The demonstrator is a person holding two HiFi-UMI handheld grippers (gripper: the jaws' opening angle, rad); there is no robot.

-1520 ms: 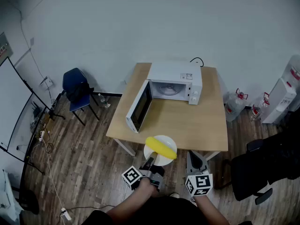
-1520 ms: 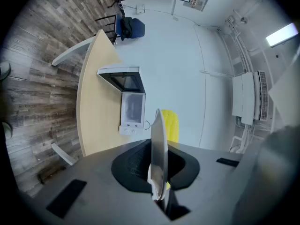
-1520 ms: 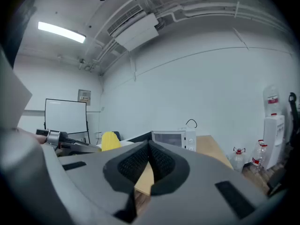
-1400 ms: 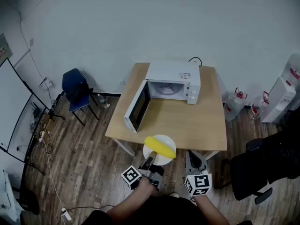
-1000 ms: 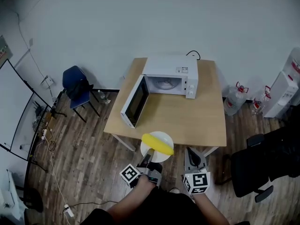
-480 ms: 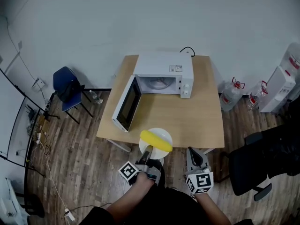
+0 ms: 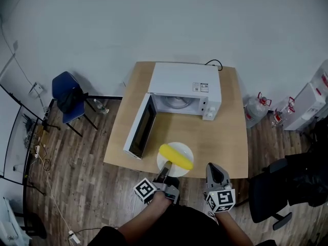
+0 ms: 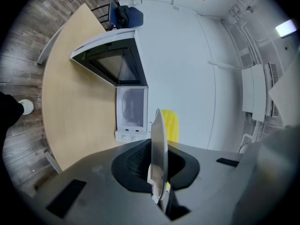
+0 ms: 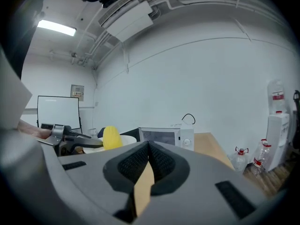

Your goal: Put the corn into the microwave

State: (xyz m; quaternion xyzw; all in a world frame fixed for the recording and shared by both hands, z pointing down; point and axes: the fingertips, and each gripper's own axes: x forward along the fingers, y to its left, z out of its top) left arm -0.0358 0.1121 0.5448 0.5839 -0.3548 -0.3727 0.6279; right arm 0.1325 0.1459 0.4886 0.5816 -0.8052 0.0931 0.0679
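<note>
A yellow corn cob (image 7: 176,156) lies on a white plate (image 7: 169,163) that hangs over the front edge of the wooden table (image 7: 225,137). My left gripper (image 7: 165,169) is shut on the plate's near rim. In the left gripper view the plate (image 8: 157,144) stands edge-on between the jaws, with the corn (image 8: 171,125) behind it. The white microwave (image 7: 185,88) sits at the back of the table, its door (image 7: 140,131) swung open to the left. My right gripper (image 7: 213,169) is shut and holds nothing, to the right of the plate. In the right gripper view the corn (image 9: 111,137) is at the left.
A blue chair (image 7: 66,95) stands left of the table. Water bottles (image 7: 256,111) and a white dispenser (image 7: 310,105) are at the right wall. A black office chair (image 7: 287,186) is close on my right. The microwave's cable (image 7: 212,63) runs off behind it.
Both grippers and the plate with the corn have moved forward to the table. The plate, earlier over the floor, now overlaps the table's front edge. The microwave appears nearer.
</note>
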